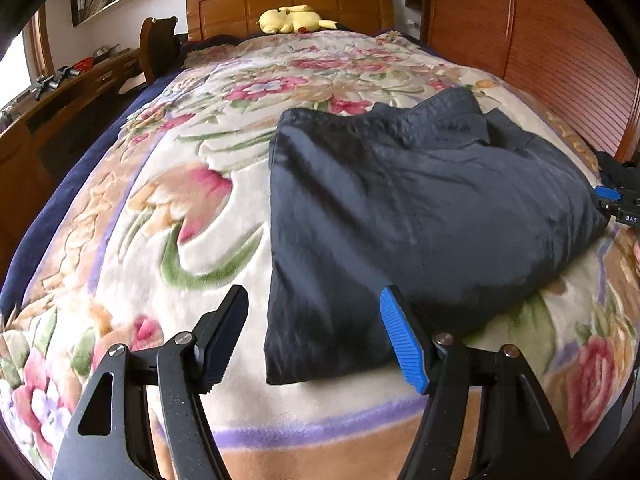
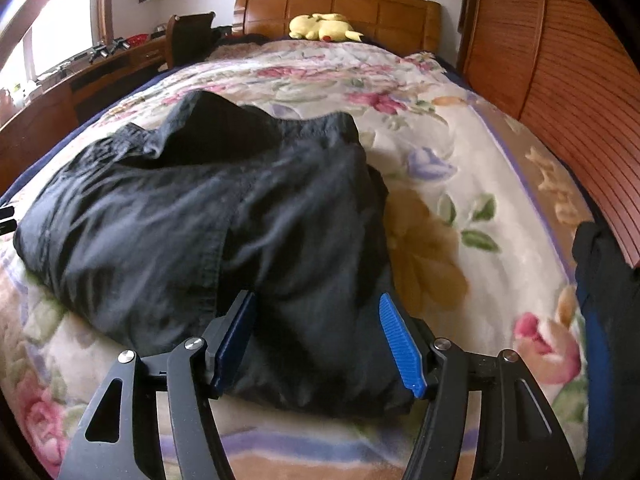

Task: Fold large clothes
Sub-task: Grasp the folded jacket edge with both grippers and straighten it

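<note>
A dark navy garment (image 1: 400,208) lies folded into a thick bundle on the floral blanket (image 1: 168,208); it also shows in the right wrist view (image 2: 192,216). My left gripper (image 1: 314,312) is open, its blue pads astride the garment's near left corner, holding nothing. My right gripper (image 2: 318,320) is open with its fingers over the garment's near right edge, cloth between the pads but not pinched. The right gripper's tip shows at the far right of the left wrist view (image 1: 618,204).
A wooden headboard (image 1: 288,4) with a yellow plush toy (image 1: 292,20) stands at the far end. A slatted wooden wardrobe (image 1: 560,60) runs along the right. A wooden desk and chair (image 1: 100,72) stand left of the bed. A dark cloth (image 2: 604,264) lies at the right edge.
</note>
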Available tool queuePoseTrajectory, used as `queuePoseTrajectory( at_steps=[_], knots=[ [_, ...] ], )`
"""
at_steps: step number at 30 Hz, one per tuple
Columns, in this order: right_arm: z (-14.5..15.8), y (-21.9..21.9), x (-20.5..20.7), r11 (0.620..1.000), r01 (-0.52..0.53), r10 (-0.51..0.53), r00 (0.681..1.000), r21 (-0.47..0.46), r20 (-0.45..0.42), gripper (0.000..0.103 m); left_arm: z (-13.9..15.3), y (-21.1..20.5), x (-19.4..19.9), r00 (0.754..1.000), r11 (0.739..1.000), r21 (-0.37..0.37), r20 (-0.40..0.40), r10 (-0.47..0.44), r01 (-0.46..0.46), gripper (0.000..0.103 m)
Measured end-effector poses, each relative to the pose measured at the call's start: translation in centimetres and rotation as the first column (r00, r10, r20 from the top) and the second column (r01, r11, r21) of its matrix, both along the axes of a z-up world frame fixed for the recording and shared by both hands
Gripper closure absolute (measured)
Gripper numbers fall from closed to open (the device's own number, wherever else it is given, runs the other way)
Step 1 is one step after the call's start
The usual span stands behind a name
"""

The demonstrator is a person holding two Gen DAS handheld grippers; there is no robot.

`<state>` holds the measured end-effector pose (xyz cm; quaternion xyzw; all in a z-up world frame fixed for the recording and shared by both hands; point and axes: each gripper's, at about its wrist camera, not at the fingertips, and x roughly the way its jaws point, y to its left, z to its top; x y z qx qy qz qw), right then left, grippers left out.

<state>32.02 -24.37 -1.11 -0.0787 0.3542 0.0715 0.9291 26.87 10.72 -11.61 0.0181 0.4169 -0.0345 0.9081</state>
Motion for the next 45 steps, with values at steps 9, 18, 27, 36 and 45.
queuePoseTrajectory(
  at_steps=[9, 18, 27, 36, 45],
  knots=[
    [-2.2, -0.4, 0.6, 0.999, 0.035, -0.035, 0.999, 0.026, -0.017, 0.026, -2.0, 0.7, 0.4, 0.999, 1.0, -0.001, -0.036, 0.017, -0.017, 0.034],
    [-3.5, -0.4, 1.6, 0.998, 0.031, -0.028, 0.999, 0.057, -0.046, 0.024, -3.2, 0.7, 1.1, 0.997, 1.0, 0.006, -0.079, 0.021, -0.021, 0.034],
    [-4.0, -0.7, 2.0, 0.996, 0.018, -0.012, 0.997, 0.083, -0.073, 0.028, -3.4, 0.9, 1.0, 0.994, 0.999, -0.053, -0.106, 0.006, -0.011, 0.053],
    [-1.1, 1.0, -0.8, 0.998, -0.041, 0.042, 0.999, -0.039, 0.016, 0.095, -1.0, 1.1, -0.3, 0.996, 0.995, -0.096, -0.079, -0.035, 0.028, 0.095],
    [1.6, 0.6, -5.6, 0.998, -0.062, 0.063, 0.996, -0.018, 0.056, 0.096, 3.7, 0.3, -5.5, 0.997, 0.995, -0.072, 0.033, -0.072, 0.074, 0.098]
  ],
)
